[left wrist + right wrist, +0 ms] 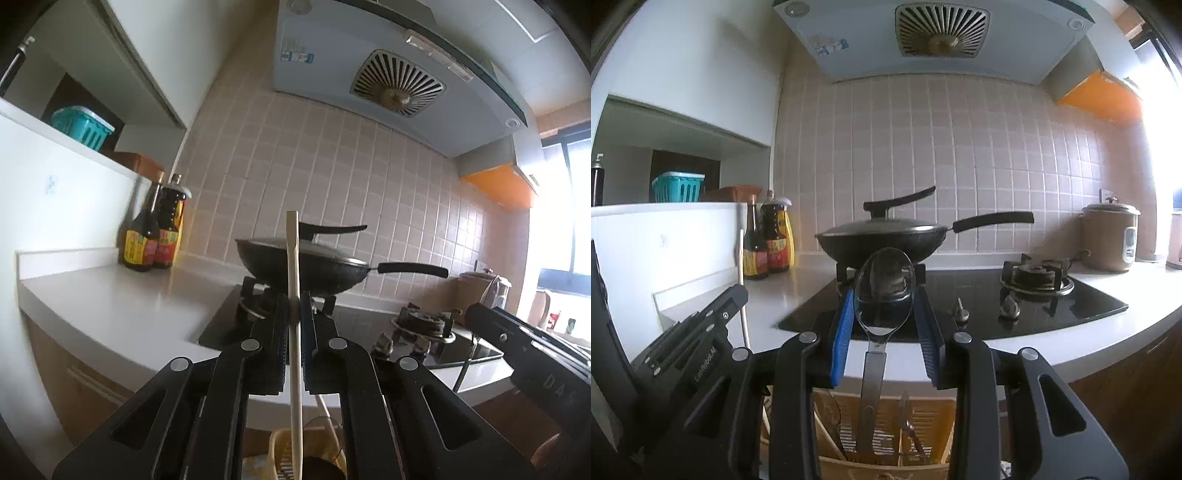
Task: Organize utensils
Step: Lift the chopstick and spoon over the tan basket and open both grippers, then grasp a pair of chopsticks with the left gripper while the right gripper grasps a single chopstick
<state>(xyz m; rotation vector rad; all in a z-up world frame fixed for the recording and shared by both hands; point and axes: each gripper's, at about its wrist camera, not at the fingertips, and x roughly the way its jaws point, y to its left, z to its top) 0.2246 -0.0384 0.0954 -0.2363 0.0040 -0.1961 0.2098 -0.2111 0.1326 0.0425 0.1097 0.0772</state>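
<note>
While your left gripper (294, 314) is clamping an upright chopstick (293, 258) between closed fingers, your right gripper (884, 295) is pinching a spoon (884, 288), bowl upward, between its pads.

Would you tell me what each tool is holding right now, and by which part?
The left tool clamps an upright chopstick around mid-length. The right tool grips a metal spoon by the edges of its bowl, handle hanging down.
</note>
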